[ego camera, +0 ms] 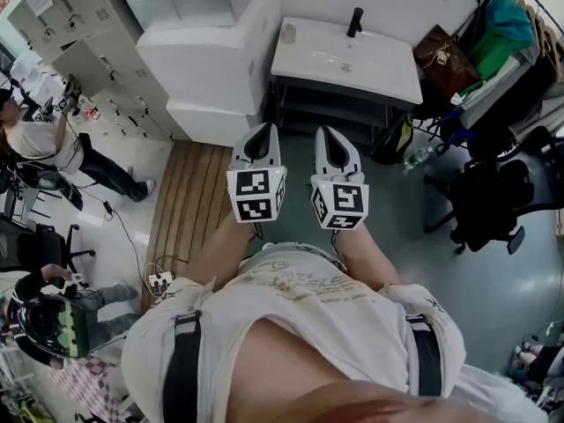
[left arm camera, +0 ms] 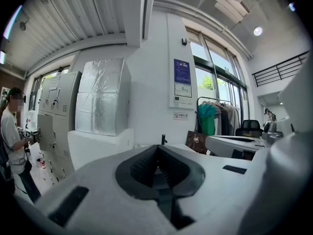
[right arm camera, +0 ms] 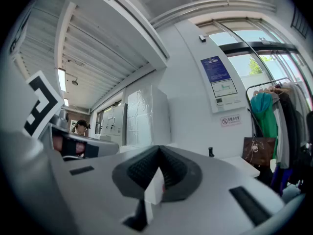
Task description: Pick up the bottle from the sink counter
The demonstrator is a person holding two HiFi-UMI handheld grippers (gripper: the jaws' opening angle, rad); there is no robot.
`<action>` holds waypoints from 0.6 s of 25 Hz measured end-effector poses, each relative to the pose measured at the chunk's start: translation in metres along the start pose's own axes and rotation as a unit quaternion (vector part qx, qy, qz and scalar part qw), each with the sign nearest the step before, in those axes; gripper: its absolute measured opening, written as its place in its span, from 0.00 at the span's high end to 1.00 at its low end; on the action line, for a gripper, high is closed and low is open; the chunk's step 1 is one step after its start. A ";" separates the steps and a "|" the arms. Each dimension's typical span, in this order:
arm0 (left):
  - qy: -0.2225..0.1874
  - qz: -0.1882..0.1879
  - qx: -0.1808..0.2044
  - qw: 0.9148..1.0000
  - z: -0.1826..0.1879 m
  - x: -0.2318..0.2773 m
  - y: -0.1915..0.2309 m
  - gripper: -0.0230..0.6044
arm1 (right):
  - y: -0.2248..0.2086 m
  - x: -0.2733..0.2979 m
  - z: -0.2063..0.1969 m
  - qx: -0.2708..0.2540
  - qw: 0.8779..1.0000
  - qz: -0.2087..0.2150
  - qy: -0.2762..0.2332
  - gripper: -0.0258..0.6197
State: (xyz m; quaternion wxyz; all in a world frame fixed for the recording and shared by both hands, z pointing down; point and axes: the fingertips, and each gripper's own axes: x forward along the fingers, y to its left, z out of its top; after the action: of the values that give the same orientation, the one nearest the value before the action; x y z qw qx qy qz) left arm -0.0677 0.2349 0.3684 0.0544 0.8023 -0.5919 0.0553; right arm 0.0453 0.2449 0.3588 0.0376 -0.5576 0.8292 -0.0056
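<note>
- Holding both tongs side by side ahead of the chest, I have them over the grey floor (ego camera: 397, 236), well short of the sink counter (ego camera: 370, 73).
- My left gripper (left arm camera: 157, 147) has its jaws pressed together with nothing between them.
- My right gripper (right arm camera: 159, 150) is also closed at the tips and empty. A pale sliver shows along the seam, and I cannot tell what it is.
- I see the bottle (ego camera: 287, 33) upright at the counter's back left corner, close to the left edge and well apart from the black tap (ego camera: 354, 22).
- A big white block (ego camera: 211, 60) stands just beside that left edge and hems in that side.
- The counter's front edge faces me across open floor.
- To my left lies a wooden mat (ego camera: 189, 205). On the right are a brown bag (ego camera: 443, 55) by the counter and a black chair (ego camera: 493, 205) nearer me.
</note>
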 end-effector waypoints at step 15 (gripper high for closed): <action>0.016 -0.007 0.000 1.000 -0.010 -0.006 -0.004 0.93 | 0.005 -0.007 -0.006 0.008 1.000 -0.002 0.009 0.92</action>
State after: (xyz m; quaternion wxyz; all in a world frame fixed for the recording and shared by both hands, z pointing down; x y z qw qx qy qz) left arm -0.0661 0.2428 0.3773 0.0638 0.8055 -0.5853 0.0676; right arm 0.0432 0.2530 0.3654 0.0350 -0.5593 0.8281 -0.0174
